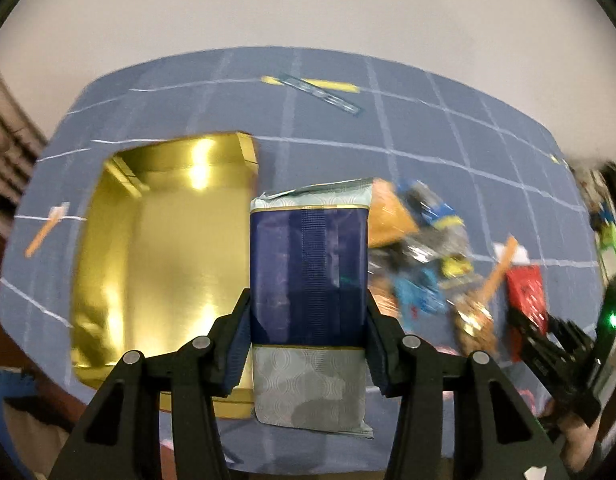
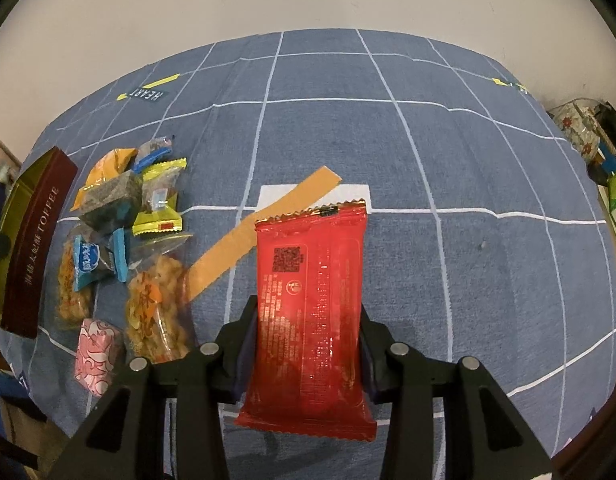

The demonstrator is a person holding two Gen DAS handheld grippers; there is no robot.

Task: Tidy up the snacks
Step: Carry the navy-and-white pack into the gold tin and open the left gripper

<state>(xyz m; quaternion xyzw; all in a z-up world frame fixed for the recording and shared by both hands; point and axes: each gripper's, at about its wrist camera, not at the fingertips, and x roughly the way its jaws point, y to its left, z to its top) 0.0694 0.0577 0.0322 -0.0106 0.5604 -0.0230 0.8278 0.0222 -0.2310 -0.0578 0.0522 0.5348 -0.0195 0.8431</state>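
On the blue checked bench (image 2: 448, 152), we sort snacks with both hands full.

Our left gripper (image 1: 308, 332) clamps a navy packet (image 1: 308, 280) beside the empty gold box (image 1: 164, 256); our right gripper (image 2: 306, 354) clamps a red packet (image 2: 310, 308). The snack pile (image 2: 124, 240) waits unsorted.

Surface: blue cloth with white grid lines (image 2: 448, 152). Lying on it: maroon-sided gold-lined "TOFFEE" box (image 2: 32, 240) at far left, heap of small mixed snack packets (image 2: 124, 208) right of it, pink patterned wrapped sweet (image 2: 96, 354) near edge, orange tape strip (image 2: 264, 216) crossing white square patch (image 2: 350, 196) mid-cloth.
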